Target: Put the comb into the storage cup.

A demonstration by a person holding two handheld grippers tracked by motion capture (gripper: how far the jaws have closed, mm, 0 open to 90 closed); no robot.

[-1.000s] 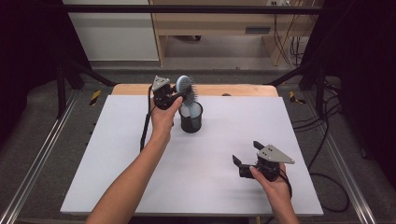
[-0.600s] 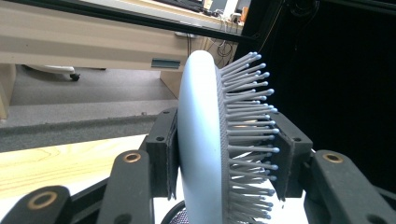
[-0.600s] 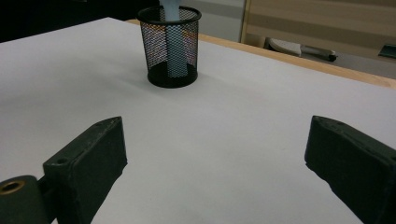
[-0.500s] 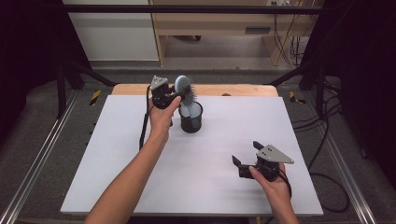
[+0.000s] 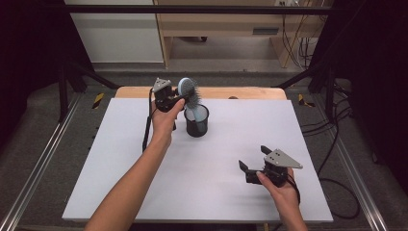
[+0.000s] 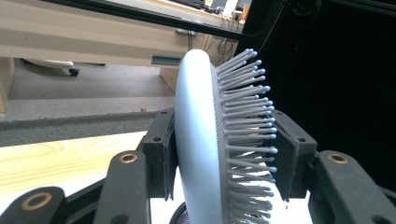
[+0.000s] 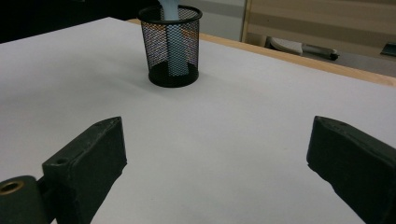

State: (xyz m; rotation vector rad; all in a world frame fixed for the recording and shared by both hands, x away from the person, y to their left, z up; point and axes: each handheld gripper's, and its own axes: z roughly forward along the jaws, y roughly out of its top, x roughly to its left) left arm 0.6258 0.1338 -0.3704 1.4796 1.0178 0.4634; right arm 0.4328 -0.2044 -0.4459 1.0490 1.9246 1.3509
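A pale blue hairbrush [image 5: 186,90] stands upright with its handle down in a black mesh cup [image 5: 196,121] at the back middle of the white table [image 5: 144,192]. My left gripper [image 5: 184,98] holds the brush head from the left. In the left gripper view one pad lies against the smooth back of the hairbrush [image 6: 198,140] and the other meets its bristle tips; my left gripper [image 6: 224,156] has just been opening a little with the brush still between its jaws. My right gripper [image 5: 254,158] hovers open and empty low over the front right of the table. In the right gripper view my right gripper [image 7: 215,149] faces the mesh cup [image 7: 154,46].
A wooden strip [image 5: 240,92] runs along the table's far edge. Metal rails [image 5: 33,173] flank the table, and cables [image 5: 337,159] lie on the floor at the right. Behind the table stands a wooden bench [image 5: 216,29].
The brush head and my left gripper have shifted very slightly. My right gripper has stayed where it was, still open.
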